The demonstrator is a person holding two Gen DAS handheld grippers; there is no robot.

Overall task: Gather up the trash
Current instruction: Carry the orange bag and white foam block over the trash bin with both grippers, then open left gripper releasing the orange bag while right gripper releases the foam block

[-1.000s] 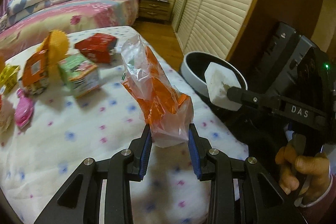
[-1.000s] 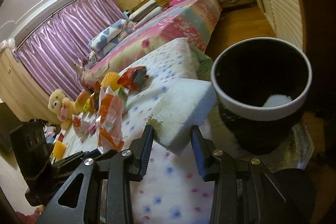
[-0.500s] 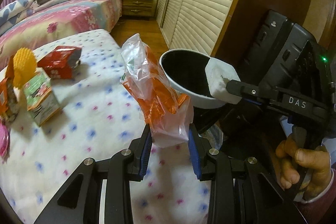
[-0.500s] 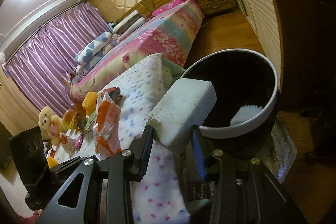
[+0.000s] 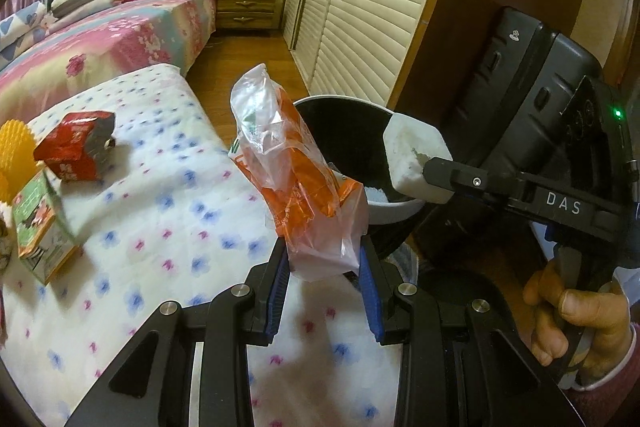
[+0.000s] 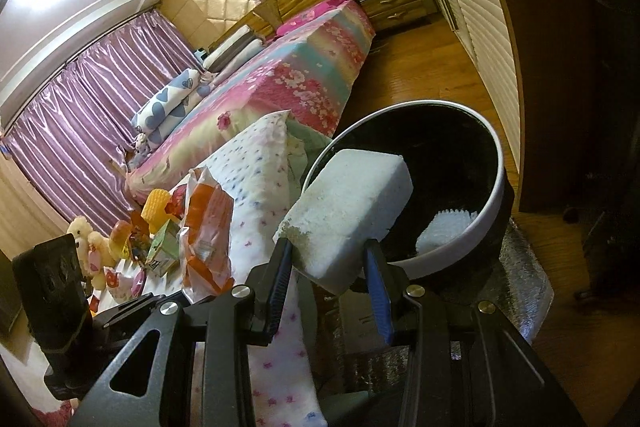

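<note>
Two pieces of trash are held up at once. The left gripper (image 5: 322, 275) pinches the bottom of an orange and clear plastic bag (image 5: 298, 183), which stands up just left of the waste bin (image 5: 394, 209). The right gripper (image 6: 328, 267) clamps a white foam block (image 6: 350, 215) over the bin's near rim (a white crumpled scrap (image 6: 444, 229) already lies inside). On the spotted white cover (image 5: 160, 211) to the left lie a red carton (image 5: 76, 147), a green box (image 5: 40, 227) and a yellow ribbed cup (image 5: 14, 143). At the near right, a hand (image 5: 576, 319) grips the right gripper's handle.
</note>
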